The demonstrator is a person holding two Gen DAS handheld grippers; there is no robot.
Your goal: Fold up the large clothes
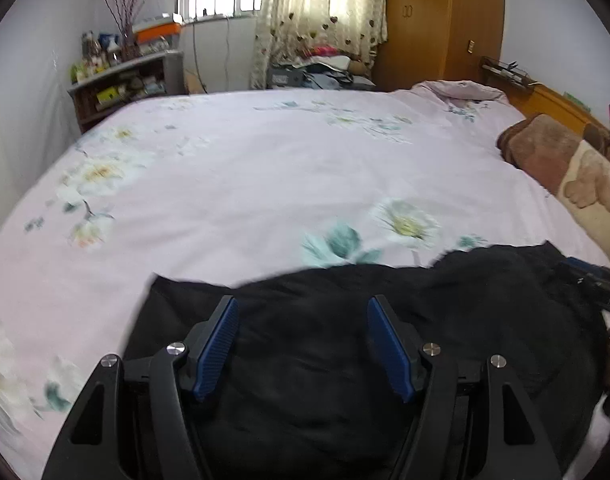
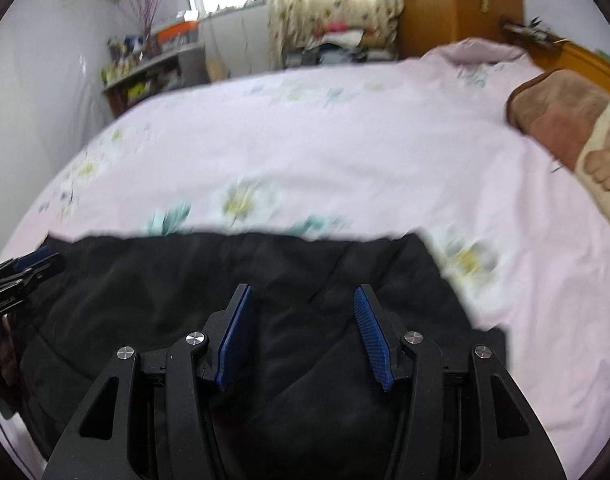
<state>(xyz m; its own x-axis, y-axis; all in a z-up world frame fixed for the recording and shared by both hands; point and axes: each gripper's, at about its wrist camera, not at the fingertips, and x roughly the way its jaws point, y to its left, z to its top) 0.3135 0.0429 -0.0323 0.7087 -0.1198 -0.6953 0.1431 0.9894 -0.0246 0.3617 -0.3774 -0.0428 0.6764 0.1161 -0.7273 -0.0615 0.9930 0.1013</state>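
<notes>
A large black garment (image 1: 345,320) lies spread along the near edge of the bed, also filling the lower part of the right wrist view as the same black garment (image 2: 265,280). My left gripper (image 1: 303,308) hovers over its left half, open, blue pads (image 1: 219,348) apart with only cloth behind them. My right gripper (image 2: 303,296) stands open above the garment's right half, nothing pinched between its pads (image 2: 371,336). Each gripper shows at the edge of the other's view: the right gripper (image 1: 597,284), the left gripper (image 2: 21,272).
The bed carries a pale pink floral sheet (image 1: 245,168). A brown blanket and pillow (image 1: 545,152) lie at the right, a rumpled pink quilt (image 1: 457,92) at the far corner. A cluttered shelf (image 1: 121,80), a curtained window and a wooden wardrobe (image 1: 437,20) stand beyond.
</notes>
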